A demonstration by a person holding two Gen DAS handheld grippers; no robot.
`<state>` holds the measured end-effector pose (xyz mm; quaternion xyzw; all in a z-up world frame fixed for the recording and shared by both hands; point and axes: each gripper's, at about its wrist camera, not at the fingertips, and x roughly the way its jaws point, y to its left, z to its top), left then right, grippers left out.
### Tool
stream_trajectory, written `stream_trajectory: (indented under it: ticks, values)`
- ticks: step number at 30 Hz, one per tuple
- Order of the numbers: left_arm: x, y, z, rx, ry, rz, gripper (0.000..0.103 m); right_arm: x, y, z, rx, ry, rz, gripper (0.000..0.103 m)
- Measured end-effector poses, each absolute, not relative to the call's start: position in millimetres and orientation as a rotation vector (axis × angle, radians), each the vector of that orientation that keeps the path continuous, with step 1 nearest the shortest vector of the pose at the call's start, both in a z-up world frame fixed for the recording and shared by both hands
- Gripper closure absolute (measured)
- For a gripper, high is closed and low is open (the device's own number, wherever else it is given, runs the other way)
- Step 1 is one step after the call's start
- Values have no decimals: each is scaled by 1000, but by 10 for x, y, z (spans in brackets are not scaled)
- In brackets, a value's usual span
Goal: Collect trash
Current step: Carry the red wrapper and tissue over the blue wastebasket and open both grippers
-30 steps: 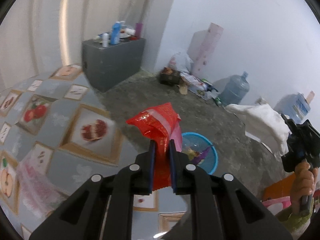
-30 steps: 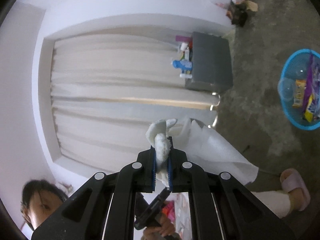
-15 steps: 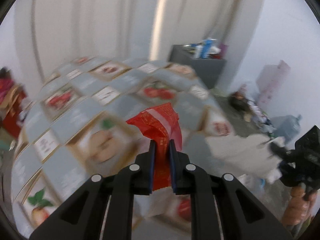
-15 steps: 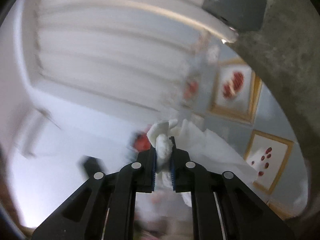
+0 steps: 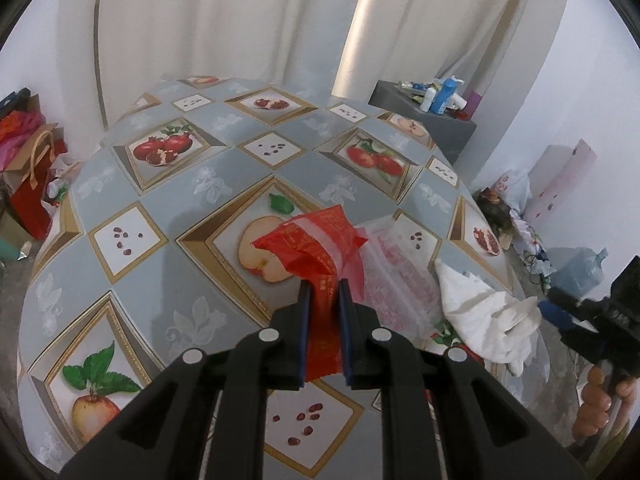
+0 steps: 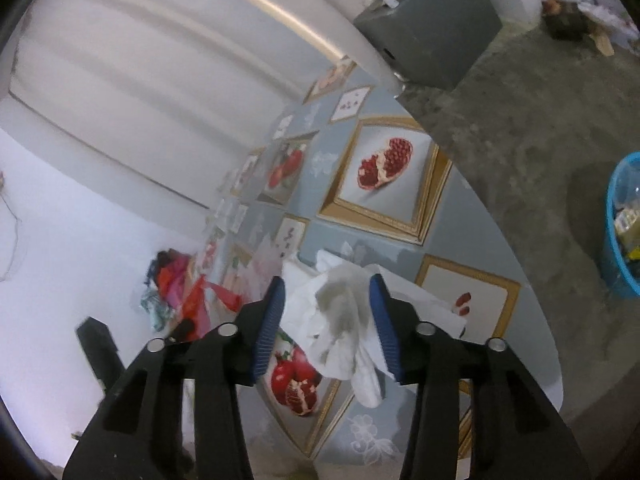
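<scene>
left gripper point(image 5: 324, 292) fingers grasp red wrapper point(image 5: 316, 242); right gripper point(image 6: 326, 312) fingers just opening, released around tissue point(image 6: 340, 316)

Left claw point(image 5: 324, 300): matte black plastic, two angular arms with long cut-out slots, four round silver screw heads in row, dark blue pads on inner faces of fingers point(image 5: 305, 320).
Right claw point(image 6: 327, 304): same black build, four silver screws, blue ribbed pads.
Seen from left camera: right claw has black boxy body on handle, in bare hand point(image 5: 600, 404).
</scene>
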<state>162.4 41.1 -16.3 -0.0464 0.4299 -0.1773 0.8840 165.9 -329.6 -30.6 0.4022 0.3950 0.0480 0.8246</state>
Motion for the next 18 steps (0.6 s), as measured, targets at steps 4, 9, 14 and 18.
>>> stream_trajectory:
  ticks: [4, 9, 14, 18]
  values:
    - [1593, 367, -192, -104, 905, -396, 91, 1732, -3117, -321, 782, 875, 93, 76]
    - [1554, 322, -207, -110, 908, -421, 91, 1618, -3071, -112, 730, 827, 106, 97]
    - [1535, 345, -174, -116, 895, -425, 91, 1617, -3033, 173, 771, 734, 206, 98]
    - [1528, 372, -102, -119, 876, -426, 91, 1518, -3144, 600, 833, 587, 318, 99]
